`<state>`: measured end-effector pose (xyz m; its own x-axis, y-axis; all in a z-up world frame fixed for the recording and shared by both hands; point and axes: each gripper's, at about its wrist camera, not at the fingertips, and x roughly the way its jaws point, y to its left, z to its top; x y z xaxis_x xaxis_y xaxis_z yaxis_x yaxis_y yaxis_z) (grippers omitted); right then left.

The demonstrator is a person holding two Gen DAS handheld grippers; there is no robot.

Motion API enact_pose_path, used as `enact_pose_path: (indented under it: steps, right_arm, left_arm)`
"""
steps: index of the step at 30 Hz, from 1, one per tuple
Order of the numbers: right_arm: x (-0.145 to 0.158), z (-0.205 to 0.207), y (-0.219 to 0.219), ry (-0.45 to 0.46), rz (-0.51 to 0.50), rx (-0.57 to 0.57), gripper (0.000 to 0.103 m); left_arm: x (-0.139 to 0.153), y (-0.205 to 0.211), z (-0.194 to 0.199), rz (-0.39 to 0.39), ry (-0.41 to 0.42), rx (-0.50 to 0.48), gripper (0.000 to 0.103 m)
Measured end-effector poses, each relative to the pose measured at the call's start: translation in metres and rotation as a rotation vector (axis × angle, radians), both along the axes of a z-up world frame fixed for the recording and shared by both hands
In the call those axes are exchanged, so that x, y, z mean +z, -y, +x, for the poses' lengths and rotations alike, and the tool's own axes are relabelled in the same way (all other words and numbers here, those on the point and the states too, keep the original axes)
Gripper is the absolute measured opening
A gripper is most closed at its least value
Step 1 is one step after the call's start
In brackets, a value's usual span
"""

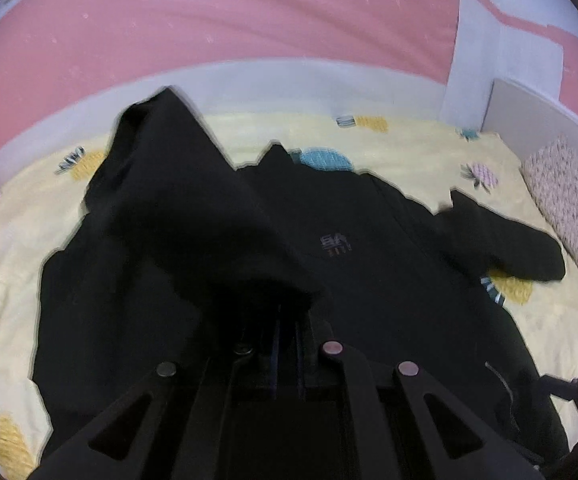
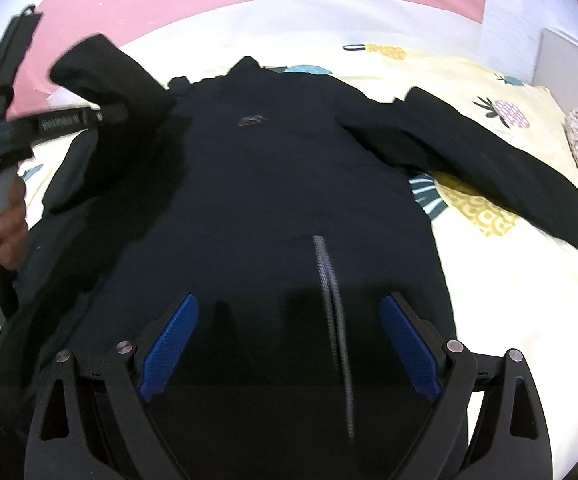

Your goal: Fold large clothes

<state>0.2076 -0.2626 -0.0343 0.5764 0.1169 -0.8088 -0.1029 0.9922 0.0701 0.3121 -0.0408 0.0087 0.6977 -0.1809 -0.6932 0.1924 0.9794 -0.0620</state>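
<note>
The left fingers [image 1: 285, 332] are together, clamped on the left sleeve [image 1: 161, 184] of a black jacket [image 2: 273, 184], whose cloth bunches over their tips and rises in a peak above the body of the garment. In the right wrist view that same gripper [image 2: 105, 114] shows at the left, held in a hand [image 2: 7, 220], with the sleeve's cuff draped over its end. The right fingers [image 2: 289, 344] stand wide apart, blue pads [image 2: 169, 346] bare, hovering over the jacket's lower front with nothing between them; a zip [image 2: 331, 300] runs just inside the right pad.

The jacket lies front up on a bed [image 2: 509, 300] with a yellow pineapple-print sheet, collar away from the person. The right sleeve [image 2: 489, 168] is spread out flat to the side, towards a speckled pillow [image 1: 565, 204].

The step in hand looks like the first fold: bringing the left sleeve across the chest. The next move probably calls for laying the sleeve flat over the front without dragging the body askew, then letting go. The free right fingers could pin the body, or go on to the other sleeve.
</note>
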Motion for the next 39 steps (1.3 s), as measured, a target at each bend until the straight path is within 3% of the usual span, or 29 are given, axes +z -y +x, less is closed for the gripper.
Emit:
enact_pose_path:
  steps: [7, 11, 14, 15, 21, 26, 31, 32, 34, 35, 36, 39]
  right_arm:
    - [-0.008, 0.007, 0.013, -0.013, 0.000, -0.024, 0.093]
    - [-0.007, 0.012, 0.017, -0.012, 0.001, -0.033, 0.093]
    - [-0.001, 0.019, 0.018, -0.001, 0.002, -0.035, 0.093]
    - [0.002, 0.022, 0.017, 0.004, 0.006, -0.035, 0.093]
    - [0.013, 0.044, 0.002, 0.015, 0.062, 0.007, 0.093]
    - [0.015, 0.085, -0.020, 0.026, 0.123, 0.056, 0.093]
    - [-0.005, 0.145, -0.031, -0.008, 0.152, 0.049, 0.092]
    - [-0.016, 0.163, -0.033, -0.047, 0.157, 0.036, 0.087]
    - [-0.033, 0.183, -0.037, -0.132, 0.218, 0.046, 0.034]
    - [-0.034, 0.186, -0.039, -0.140, 0.226, 0.045, 0.030]
    - [-0.026, 0.186, -0.044, -0.100, 0.185, 0.063, 0.010]
    - [-0.012, 0.189, -0.043, -0.042, 0.130, 0.052, 0.008]
  left_arm:
    - [-0.031, 0.016, 0.001, 0.024, -0.065, -0.035, 0.011]
    - [-0.033, 0.011, 0.001, -0.048, -0.109, -0.059, 0.028]
    - [-0.025, 0.002, -0.005, -0.109, -0.105, -0.074, 0.060]
    - [-0.020, -0.002, -0.008, -0.133, -0.095, -0.077, 0.062]
    - [0.005, -0.038, -0.020, -0.200, -0.047, -0.044, 0.062]
    - [0.016, -0.104, -0.023, -0.132, 0.004, 0.083, 0.062]
    - [0.003, -0.174, -0.012, -0.060, -0.015, 0.253, 0.062]
    - [-0.002, -0.185, -0.010, -0.055, -0.022, 0.283, 0.062]
    - [-0.015, -0.201, -0.003, -0.071, -0.050, 0.321, 0.061]
    - [-0.022, -0.207, 0.000, -0.083, -0.072, 0.332, 0.061]
    - [-0.030, -0.210, 0.003, -0.090, -0.089, 0.338, 0.061]
    - [-0.049, -0.209, 0.008, -0.091, -0.117, 0.326, 0.061]
